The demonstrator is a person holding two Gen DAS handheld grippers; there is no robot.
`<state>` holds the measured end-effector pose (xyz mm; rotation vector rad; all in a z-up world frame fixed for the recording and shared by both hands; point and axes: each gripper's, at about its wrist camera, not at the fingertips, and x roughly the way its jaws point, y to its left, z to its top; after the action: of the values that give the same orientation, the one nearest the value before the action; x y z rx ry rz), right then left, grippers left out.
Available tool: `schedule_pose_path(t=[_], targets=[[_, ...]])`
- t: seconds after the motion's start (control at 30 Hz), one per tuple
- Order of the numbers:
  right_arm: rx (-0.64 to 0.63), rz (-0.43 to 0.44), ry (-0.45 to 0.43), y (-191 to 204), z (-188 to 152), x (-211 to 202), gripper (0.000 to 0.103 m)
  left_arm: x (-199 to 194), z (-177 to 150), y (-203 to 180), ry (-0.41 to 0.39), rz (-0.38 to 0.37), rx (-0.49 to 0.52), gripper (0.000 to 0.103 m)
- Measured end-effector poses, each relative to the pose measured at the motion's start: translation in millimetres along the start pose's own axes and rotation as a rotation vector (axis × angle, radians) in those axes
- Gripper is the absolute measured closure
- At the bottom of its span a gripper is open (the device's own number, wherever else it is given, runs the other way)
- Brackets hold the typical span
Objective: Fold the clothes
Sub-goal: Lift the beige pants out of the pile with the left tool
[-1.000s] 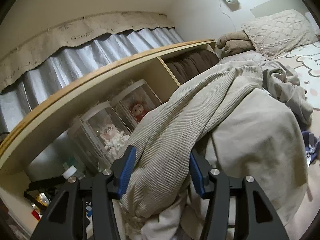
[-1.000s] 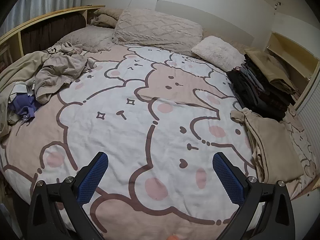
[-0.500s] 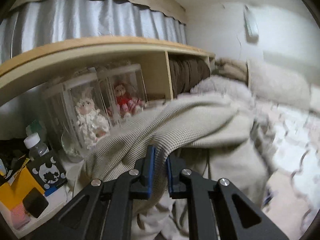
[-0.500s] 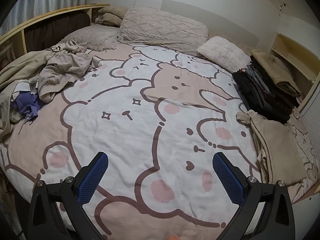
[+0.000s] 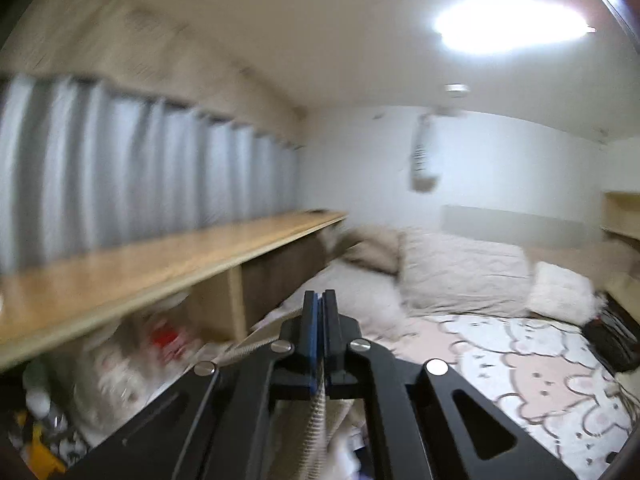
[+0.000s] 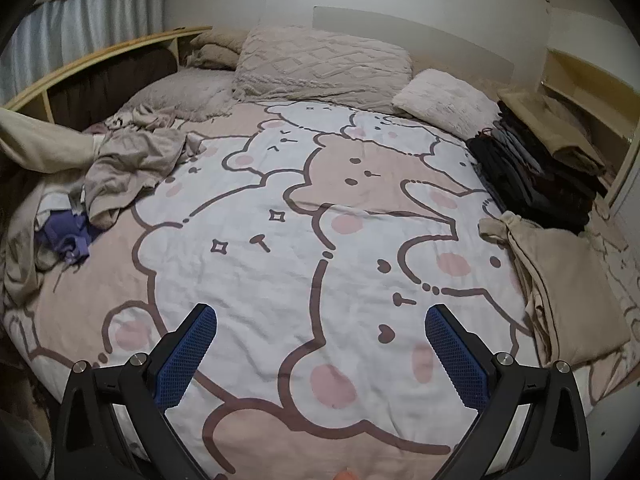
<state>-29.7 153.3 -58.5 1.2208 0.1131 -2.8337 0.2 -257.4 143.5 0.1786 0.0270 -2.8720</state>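
My left gripper [image 5: 319, 300] is shut on the beige waffle-knit garment [image 5: 316, 424], whose cloth hangs down below the closed jaws; the view is blurred. The same garment shows lifted at the left edge of the right wrist view [image 6: 44, 148]. My right gripper [image 6: 320, 320] is open and empty above the bear-print bedspread [image 6: 304, 240]. A heap of unfolded clothes [image 6: 132, 168], grey-beige with a purple piece [image 6: 66, 236], lies at the bed's left side.
A wooden shelf unit [image 5: 160, 264] runs along the bed's left side with curtains [image 5: 140, 168] behind. Pillows [image 6: 320, 64] lie at the head. Stacked dark folded clothes [image 6: 532, 172] and a folded beige garment [image 6: 568, 292] sit at the right.
My left gripper closed on the waffle-knit garment and has swung up and right, lifting it off the heap. My right gripper stayed open and barely moved.
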Motion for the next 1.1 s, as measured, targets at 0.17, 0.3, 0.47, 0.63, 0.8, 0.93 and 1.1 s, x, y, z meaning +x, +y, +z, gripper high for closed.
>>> schedule_pose_path(t=[0.17, 0.3, 0.47, 0.63, 0.8, 0.93, 1.1], targets=[[0.054, 0.011, -0.026, -19.6, -2.2, -8.5, 0.000, -28.3, 48.8, -79.0, -0.131, -0.216, 0.071, 0.102], [0.116, 0.008, -0.043, -42.1, -5.9, -15.2, 0.000, -60.7, 83.6, -155.7, -0.230, -0.356, 0.176, 0.102], [0.170, 0.012, -0.061, -68.3, -15.6, -24.9, 0.000, -53.8, 54.8, -188.9, -0.146, -0.391, 0.244, 0.102], [0.156, 0.022, -0.085, -72.5, -21.7, -23.8, 0.000, -26.6, -23.1, -163.0, 0.035, -0.289, 0.241, 0.102], [0.056, 0.042, -0.130, -40.3, -23.5, -13.4, 0.000, -23.5, -106.4, -82.1, 0.199, -0.115, 0.192, 0.068], [-0.046, 0.114, -0.125, 1.4, -23.3, 8.1, 0.000, -45.3, -157.6, -16.0, 0.243, 0.071, 0.201, 0.057], [-0.218, 0.170, -0.163, 80.8, -30.0, 32.4, 0.001, -69.3, -228.3, 40.4, 0.317, 0.254, 0.282, 0.057]])
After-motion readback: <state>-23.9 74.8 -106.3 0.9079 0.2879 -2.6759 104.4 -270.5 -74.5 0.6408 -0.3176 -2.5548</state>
